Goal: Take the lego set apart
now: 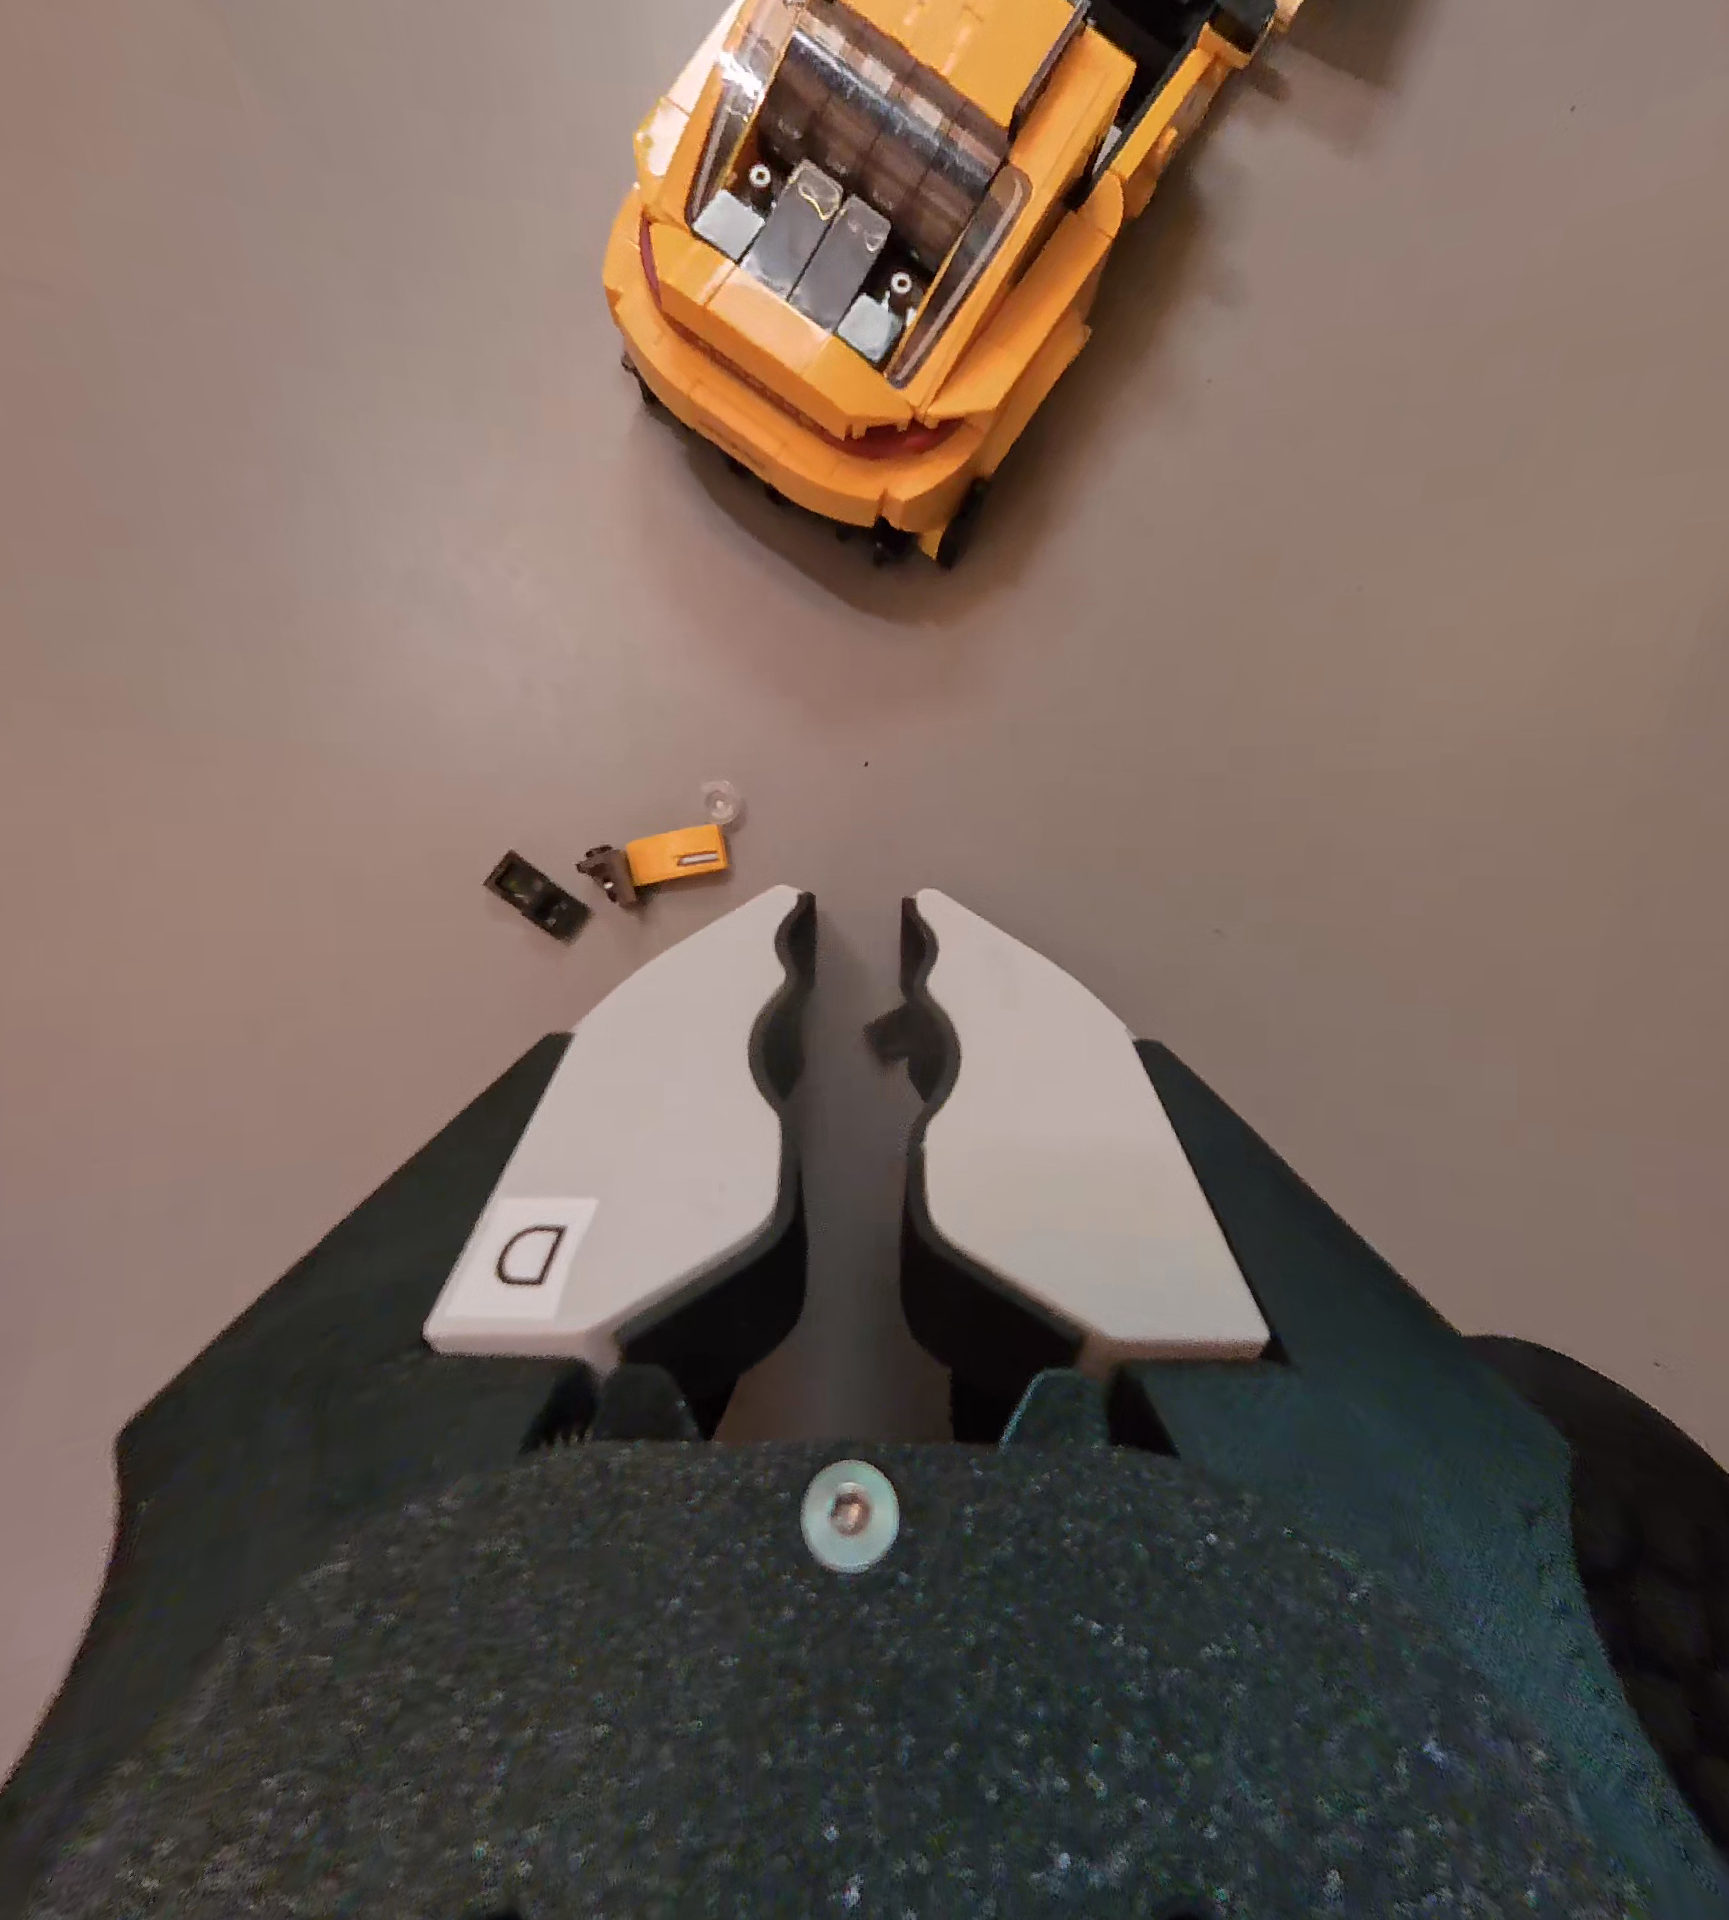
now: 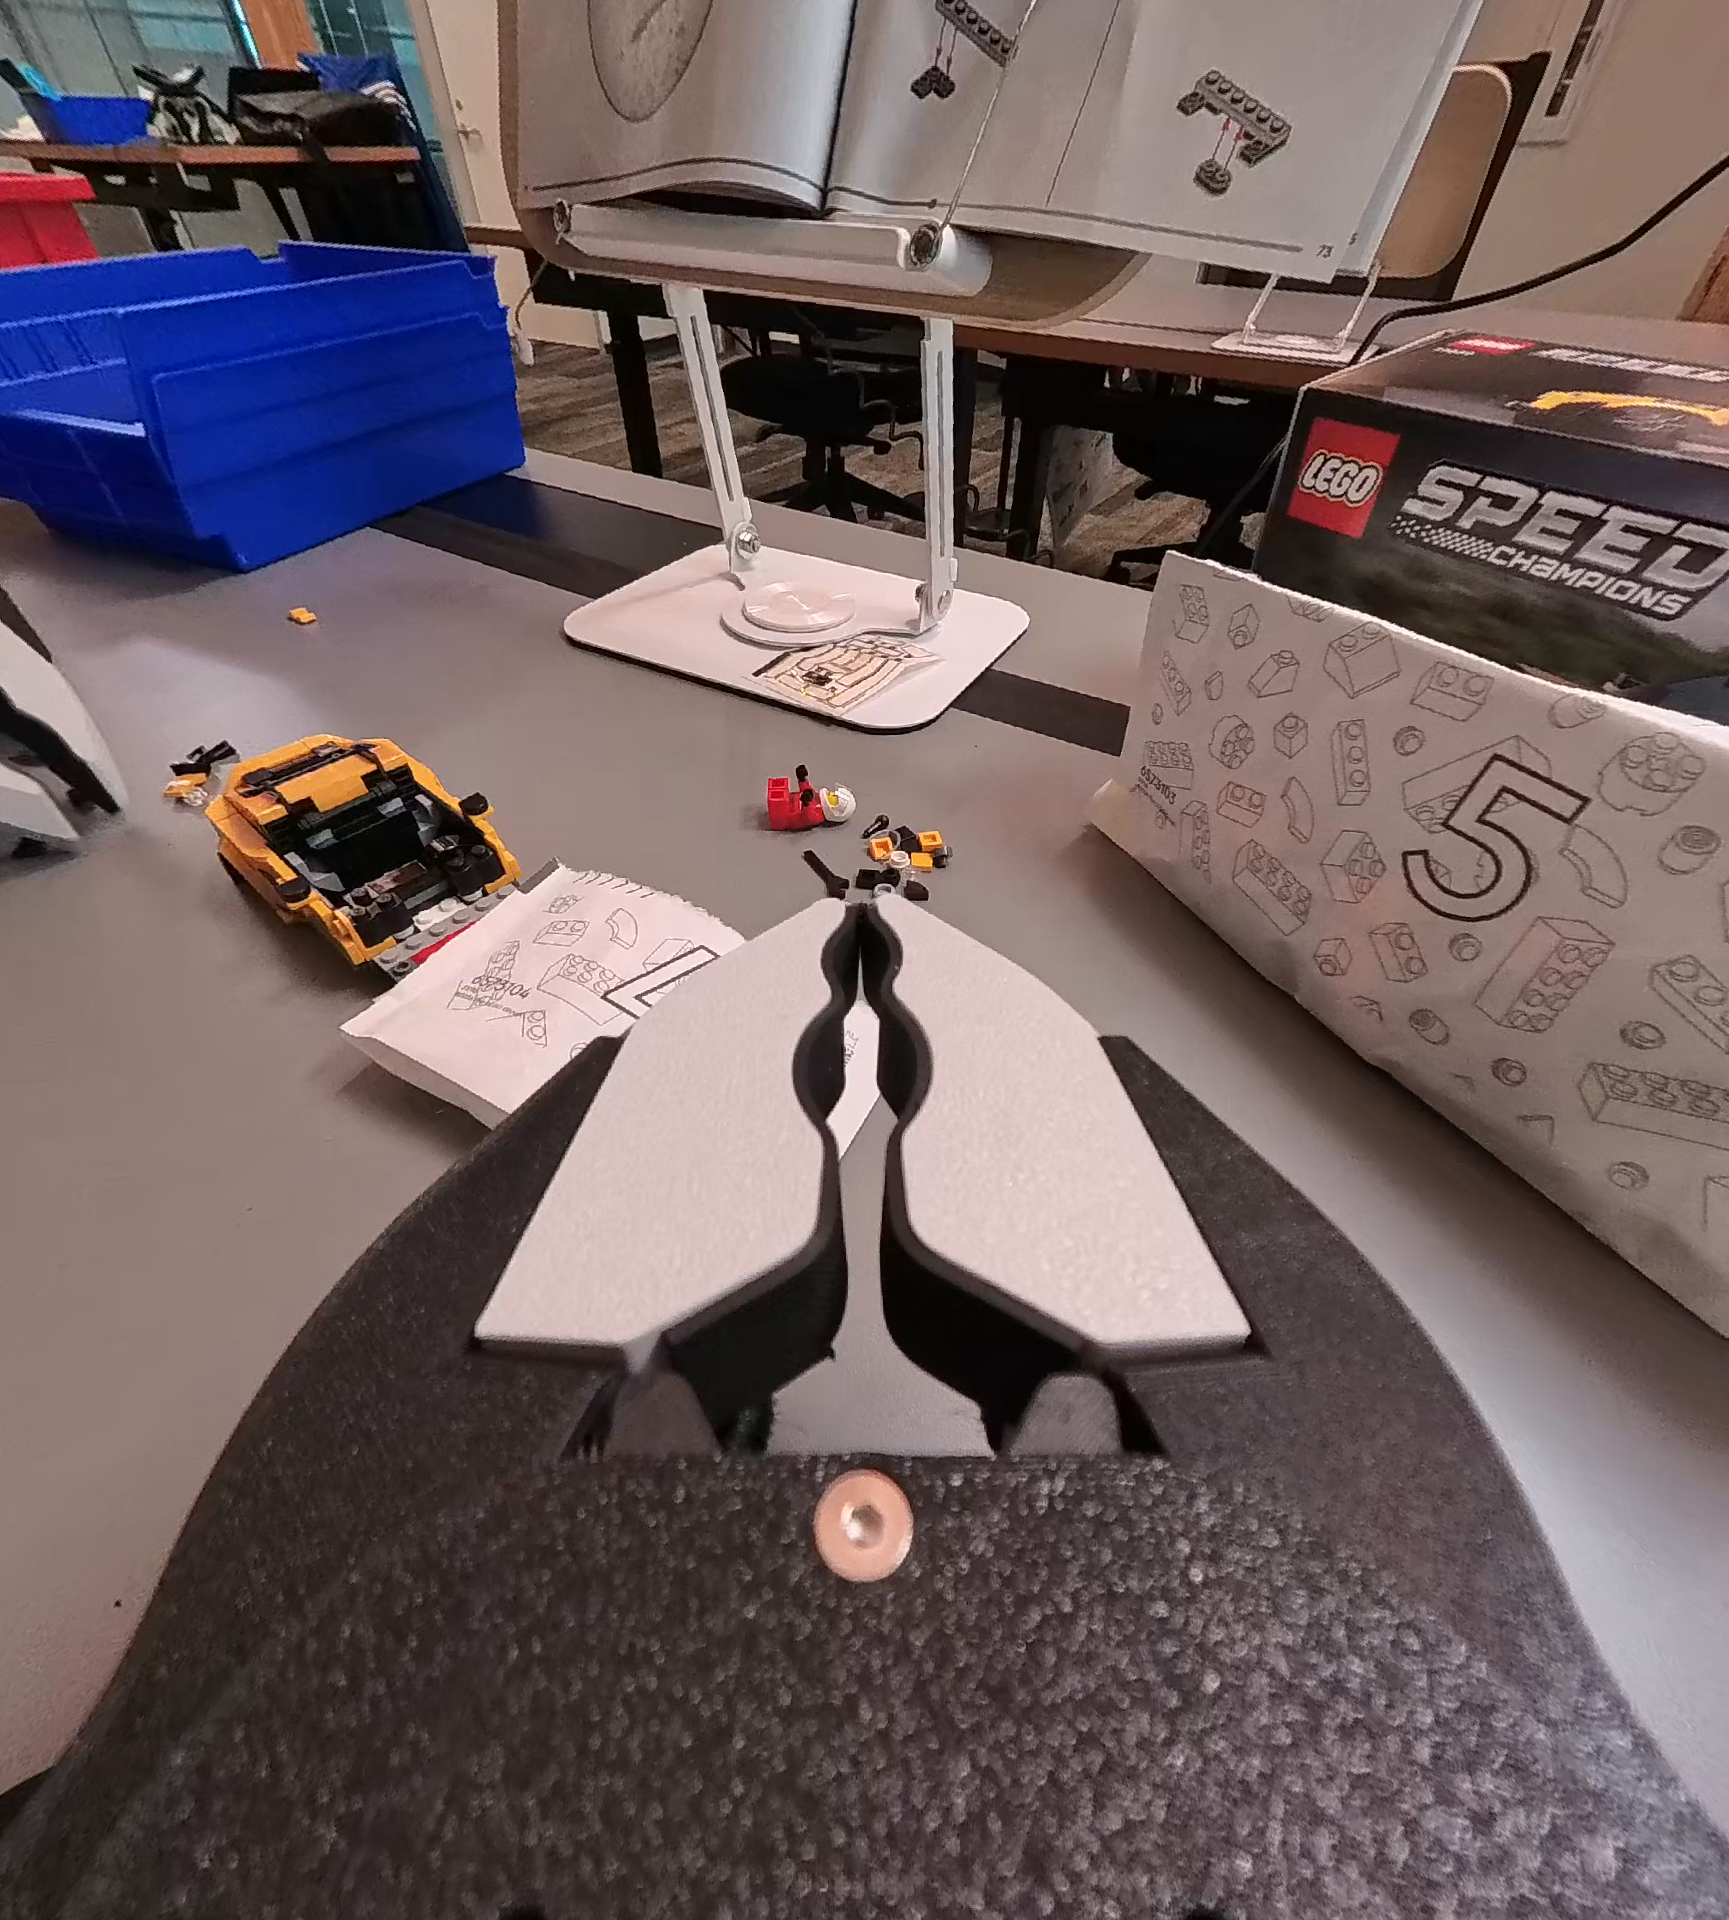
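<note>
The yellow Lego car (image 1: 870, 260) stands on the grey table (image 1: 216, 520) ahead of my left gripper (image 1: 858, 914), its top partly stripped. The left gripper hovers over the table with its jaws a little apart. A small black piece (image 1: 889, 1039) sits against the inner side of its right finger; I cannot tell whether it is held or lies below. A black plate (image 1: 535, 899), an orange piece with a black clip (image 1: 673, 857) and a clear round stud (image 1: 722, 802) lie just left of the tips. My right gripper (image 2: 860, 916) is shut with nothing visible in it, right of the car (image 2: 361, 842).
A red minifigure (image 2: 803, 805) and a small pile of loose pieces (image 2: 901, 852) lie beyond the right gripper. A paper bag (image 2: 538, 977) touches the car's front. A larger printed bag (image 2: 1462, 883) and the set's box (image 2: 1566, 499) stand right. A book stand (image 2: 798, 613) and blue bins (image 2: 216, 395) stand behind. The tips of one gripper are about 35 centimetres away from the tips of the other. My left gripper is the nearer one to the black plate (image 1: 535, 899): about 5 centimetres, against 35 centimetres. It turns up in the right wrist view (image 2: 207, 751) as well.
</note>
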